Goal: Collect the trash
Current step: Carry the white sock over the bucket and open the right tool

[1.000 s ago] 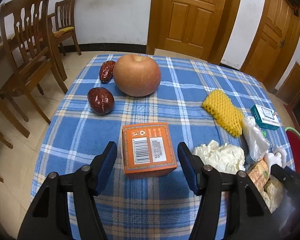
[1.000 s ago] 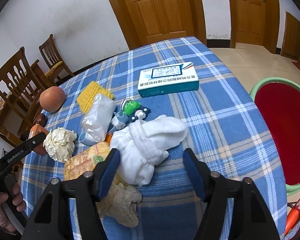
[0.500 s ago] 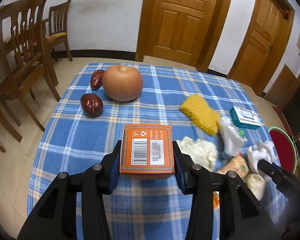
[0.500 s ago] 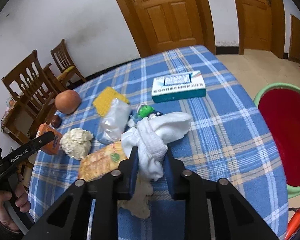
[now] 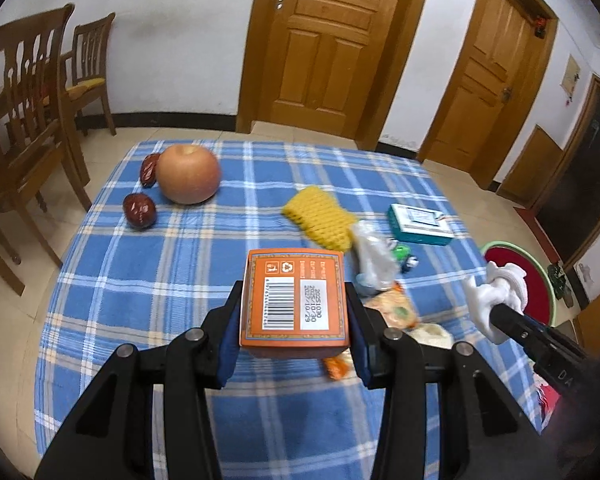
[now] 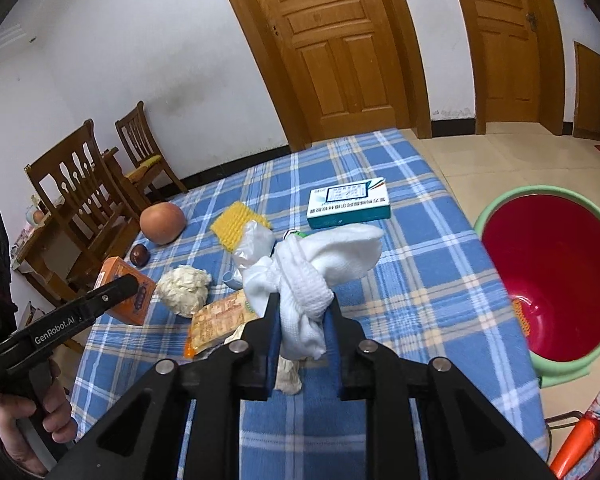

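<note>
The left claw point(image 5: 294, 316) grips a small orange cardboard box point(image 5: 294, 300) by its flat sides, lifted above the near part of the tabletop point(image 5: 140, 280), which wears a blue checked cloth. The right claw point(image 6: 302, 320) is closing on a soft white knitted sock bundle point(image 6: 312, 268), pads pressing it, near the right edge beside the red bin with green rim point(image 6: 548, 280). A crumpled tissue ball point(image 6: 184, 290) lies behind.

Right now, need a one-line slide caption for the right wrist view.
Right hand-held gripper, jaws closing on a white sock bundle, above the plaid tablecloth, red bin alongside.
</note>
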A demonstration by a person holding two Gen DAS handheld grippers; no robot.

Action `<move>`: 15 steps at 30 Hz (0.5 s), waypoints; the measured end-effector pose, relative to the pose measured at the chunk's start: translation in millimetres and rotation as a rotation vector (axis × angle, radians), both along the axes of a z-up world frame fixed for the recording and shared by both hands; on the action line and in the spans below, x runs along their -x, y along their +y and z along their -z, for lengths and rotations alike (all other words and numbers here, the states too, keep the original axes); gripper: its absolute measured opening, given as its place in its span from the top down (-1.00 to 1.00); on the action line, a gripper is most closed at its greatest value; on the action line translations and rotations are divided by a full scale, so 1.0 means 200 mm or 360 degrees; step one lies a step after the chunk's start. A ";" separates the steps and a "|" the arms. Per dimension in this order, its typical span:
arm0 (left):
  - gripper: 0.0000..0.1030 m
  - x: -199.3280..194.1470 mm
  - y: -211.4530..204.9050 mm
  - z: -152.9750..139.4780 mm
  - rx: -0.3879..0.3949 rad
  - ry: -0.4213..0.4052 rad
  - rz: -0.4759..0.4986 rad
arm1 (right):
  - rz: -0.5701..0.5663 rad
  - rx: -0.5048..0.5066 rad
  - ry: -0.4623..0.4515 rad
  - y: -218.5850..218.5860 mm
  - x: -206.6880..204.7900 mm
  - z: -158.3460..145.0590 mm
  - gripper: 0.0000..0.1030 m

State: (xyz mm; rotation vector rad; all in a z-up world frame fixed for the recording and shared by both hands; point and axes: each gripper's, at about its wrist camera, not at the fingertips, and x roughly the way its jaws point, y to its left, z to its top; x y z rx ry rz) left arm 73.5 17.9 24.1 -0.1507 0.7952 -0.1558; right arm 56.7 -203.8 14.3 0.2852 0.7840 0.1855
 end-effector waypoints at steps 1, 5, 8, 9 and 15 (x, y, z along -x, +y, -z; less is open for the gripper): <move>0.10 0.02 -0.02 -0.02 -0.0002 -0.0014 0.0015 | 0.0005 -0.0002 -0.0006 -0.01 0.01 -0.01 0.57; 0.10 0.05 -0.09 -0.07 -0.0010 -0.0052 0.0061 | 0.0028 -0.0006 -0.0033 -0.04 0.07 -0.04 0.57; 0.10 0.07 -0.15 -0.10 -0.0017 -0.0069 0.0104 | 0.0050 -0.0008 -0.0056 -0.07 0.11 -0.06 0.57; 0.10 0.07 -0.17 -0.11 -0.0019 -0.0073 0.0121 | 0.0061 -0.0011 -0.0063 -0.08 0.12 -0.07 0.57; 0.10 0.09 -0.32 -0.13 -0.0043 -0.0087 0.0218 | 0.0129 -0.0003 -0.0086 -0.17 0.18 -0.09 0.57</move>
